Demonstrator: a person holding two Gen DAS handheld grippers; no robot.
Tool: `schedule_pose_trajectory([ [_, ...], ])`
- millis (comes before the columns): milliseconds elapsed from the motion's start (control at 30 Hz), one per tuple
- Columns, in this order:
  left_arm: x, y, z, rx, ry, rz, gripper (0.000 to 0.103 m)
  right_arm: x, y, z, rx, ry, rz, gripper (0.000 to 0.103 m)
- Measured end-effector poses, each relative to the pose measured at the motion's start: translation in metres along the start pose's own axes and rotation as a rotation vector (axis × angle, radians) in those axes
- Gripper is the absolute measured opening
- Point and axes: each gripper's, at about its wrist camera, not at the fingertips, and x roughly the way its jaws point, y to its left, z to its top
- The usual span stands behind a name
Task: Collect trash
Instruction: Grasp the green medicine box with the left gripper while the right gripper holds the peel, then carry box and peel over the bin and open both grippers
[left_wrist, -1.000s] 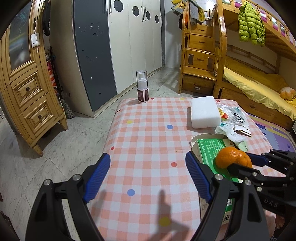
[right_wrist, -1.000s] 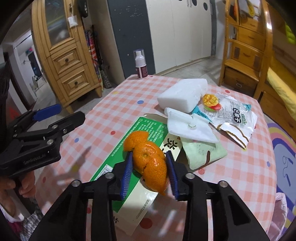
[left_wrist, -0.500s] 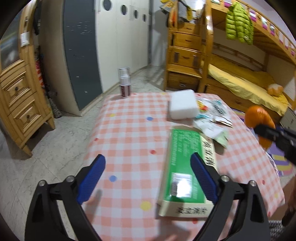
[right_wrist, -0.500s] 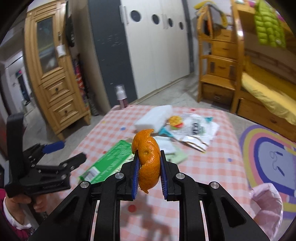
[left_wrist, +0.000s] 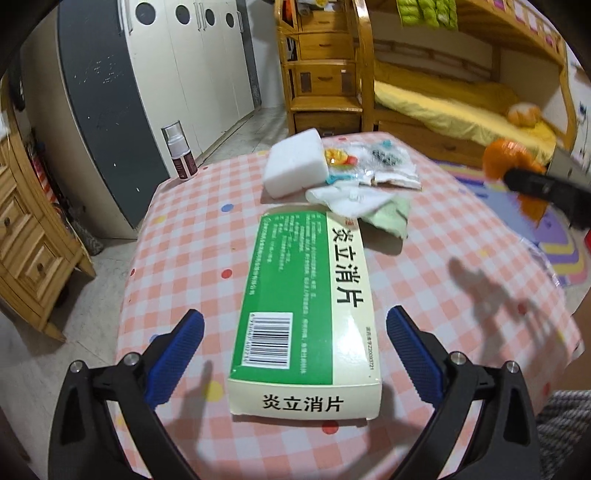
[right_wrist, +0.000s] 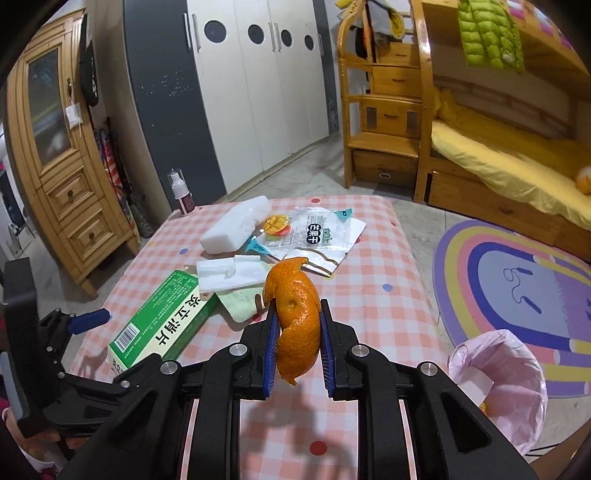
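Peel (right_wrist: 297, 325) is off the counter (right_wrist: 373, 291) now, clenched in the right gripper (right_wrist: 297, 347) (bin bag (right_wrist: 517, 384) at four o'clock). Left gripper (left_wrist: 295, 354) just spread wide, straddling the green box (left_wrist: 295, 306).

Medicine box (left_wrist: 303, 317) nearest on the table (left_wrist: 443, 295) — foam block (left_wrist: 295, 168) and wrappers (left_wrist: 384, 166) behind it, spray bottle (left_wrist: 181, 155) far-left corner.

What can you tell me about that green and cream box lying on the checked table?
The green and cream box looks like a long, flat cardboard carton. Its top is green with small print and a barcode, beside a cream strip bearing large black Chinese characters, which repeat on the near end. It lies flat on the pink checked tablecloth, unheld, its near end between the wide-open jaws of the left gripper, which do not touch it. Its far end seems to meet a white packet and a pale green wrapper.
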Motion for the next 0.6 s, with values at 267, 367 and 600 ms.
schedule_pose_trajectory([
  [267, 0.019, -0.001, -0.002, -0.023, 0.079, -0.032, 0.093, -0.005, -0.006, -0.004, 0.003, 0.000, -0.005, 0.020],
  [367, 0.019, 0.002, -0.002, -0.034, 0.082, -0.031, 0.080, -0.005, -0.007, -0.005, 0.002, 0.001, -0.004, 0.020],
  [600, -0.010, 0.029, -0.002, -0.123, -0.008, 0.012, 0.078, -0.005, -0.007, -0.005, 0.000, 0.000, -0.004, 0.020],
])
